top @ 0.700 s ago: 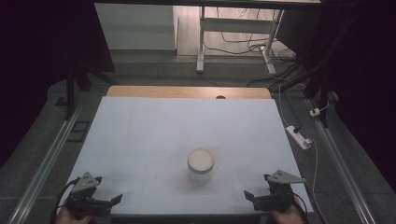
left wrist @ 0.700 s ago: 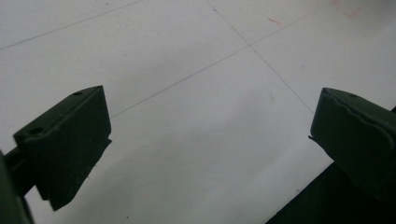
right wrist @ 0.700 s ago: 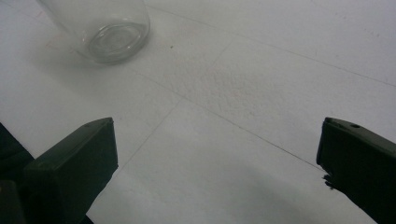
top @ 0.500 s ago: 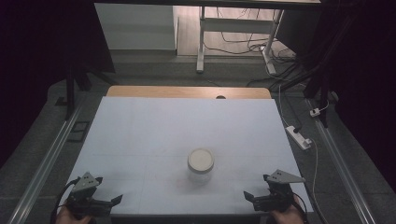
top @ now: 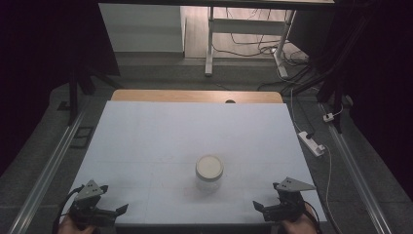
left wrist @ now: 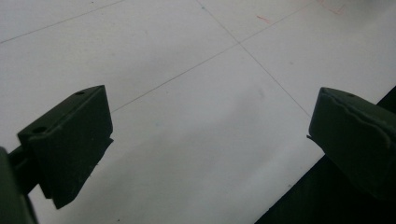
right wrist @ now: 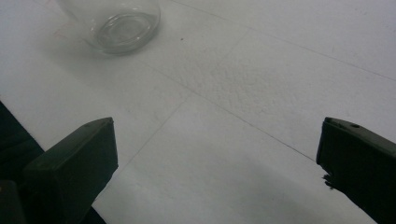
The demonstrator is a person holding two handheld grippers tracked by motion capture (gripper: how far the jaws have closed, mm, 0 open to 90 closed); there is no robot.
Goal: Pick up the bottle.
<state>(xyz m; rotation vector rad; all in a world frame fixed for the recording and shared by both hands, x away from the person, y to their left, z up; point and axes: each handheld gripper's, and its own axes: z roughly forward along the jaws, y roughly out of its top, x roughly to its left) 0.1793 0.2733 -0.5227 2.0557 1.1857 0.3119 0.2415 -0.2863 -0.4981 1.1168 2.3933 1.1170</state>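
Observation:
A clear glass jar [top: 209, 173] with a cream lid stands upright near the middle front of the white table [top: 160, 136]. Its glass base [right wrist: 116, 23] shows at the top left of the right gripper view. My left gripper [top: 114, 214] rests at the front left corner, open, nothing between its jaws [left wrist: 205, 144]. At the front right corner my right gripper [top: 260, 208] is open too, its jaws wide apart over bare table [right wrist: 219, 158]. Both stand well apart from the jar.
A wooden strip [top: 195, 96] runs along the table's far edge. Metal rails [top: 48, 165] flank both sides. A white power strip [top: 311, 143] and cables lie on the floor at the right. A white table frame [top: 243, 29] stands beyond.

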